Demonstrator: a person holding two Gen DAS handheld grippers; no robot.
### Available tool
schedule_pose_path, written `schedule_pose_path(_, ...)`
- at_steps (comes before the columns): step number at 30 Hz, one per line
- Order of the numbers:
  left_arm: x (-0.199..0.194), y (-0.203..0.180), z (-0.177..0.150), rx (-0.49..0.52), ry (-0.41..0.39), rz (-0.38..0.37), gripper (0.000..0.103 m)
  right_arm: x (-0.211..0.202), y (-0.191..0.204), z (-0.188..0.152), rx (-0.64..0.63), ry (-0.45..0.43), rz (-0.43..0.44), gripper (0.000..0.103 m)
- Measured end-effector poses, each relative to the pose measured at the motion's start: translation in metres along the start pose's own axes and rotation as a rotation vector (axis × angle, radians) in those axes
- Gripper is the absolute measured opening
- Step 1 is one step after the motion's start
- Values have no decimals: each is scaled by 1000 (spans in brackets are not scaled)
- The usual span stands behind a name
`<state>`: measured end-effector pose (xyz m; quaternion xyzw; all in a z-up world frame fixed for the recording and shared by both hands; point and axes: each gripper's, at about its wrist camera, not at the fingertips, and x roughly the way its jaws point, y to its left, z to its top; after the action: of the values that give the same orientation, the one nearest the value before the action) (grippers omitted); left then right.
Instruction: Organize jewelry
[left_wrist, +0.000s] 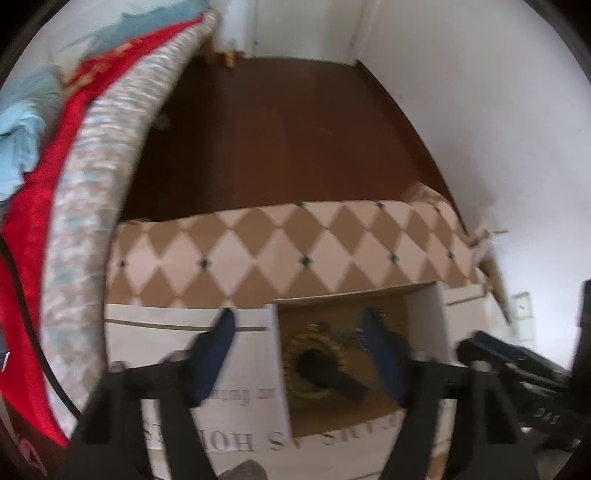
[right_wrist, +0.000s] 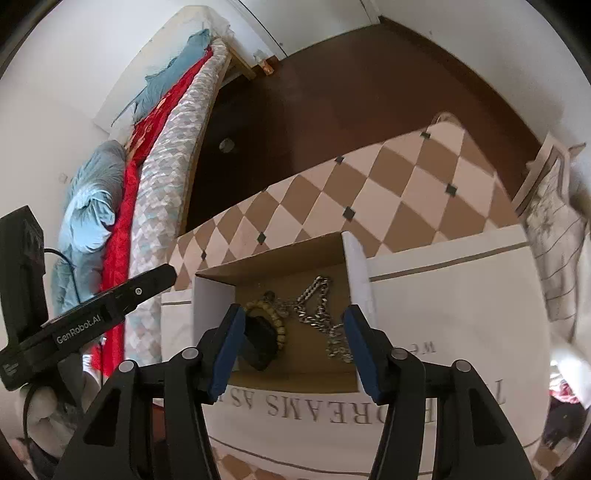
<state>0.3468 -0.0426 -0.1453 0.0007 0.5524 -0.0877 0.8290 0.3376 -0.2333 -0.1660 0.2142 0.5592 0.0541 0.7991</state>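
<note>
At the far left a bed (right_wrist: 162, 184) carries a red blanket (right_wrist: 122, 206) and blue bedding (right_wrist: 88, 206). The left tool (left_wrist: 295, 350) is spread, holding nothing, above a white box (right_wrist: 443, 314) on the diamond-patterned counter (right_wrist: 388, 184). In the box's open cardboard compartment lie a beaded bracelet (right_wrist: 279, 325) around a dark object, and just right of it a silver chain (right_wrist: 317, 295). The right tool (right_wrist: 293, 350) hovers over them, spread and empty. Dark floor (right_wrist: 332, 92) lies beyond.
</note>
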Motion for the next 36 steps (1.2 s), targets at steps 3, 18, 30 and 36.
schedule_pose_path(3, -2, 9, -13, -5, -32, 103, 74, -5, 4, -9, -47, -15, -152, 78)
schedule_pose_path(18, -41, 18, -76, -43, -131, 185, 103, -24, 24, -58, -210, -34, -466, 103)
schedule_pose_path(30, -155, -13, -130, -8, -296, 137, 103, -139, 56, -116, -240, -218, -447, 103)
schedule_pose_path(36, -209, -24, -150, -14, -346, 143, 103, -212, 69, -146, -254, -326, -464, 103)
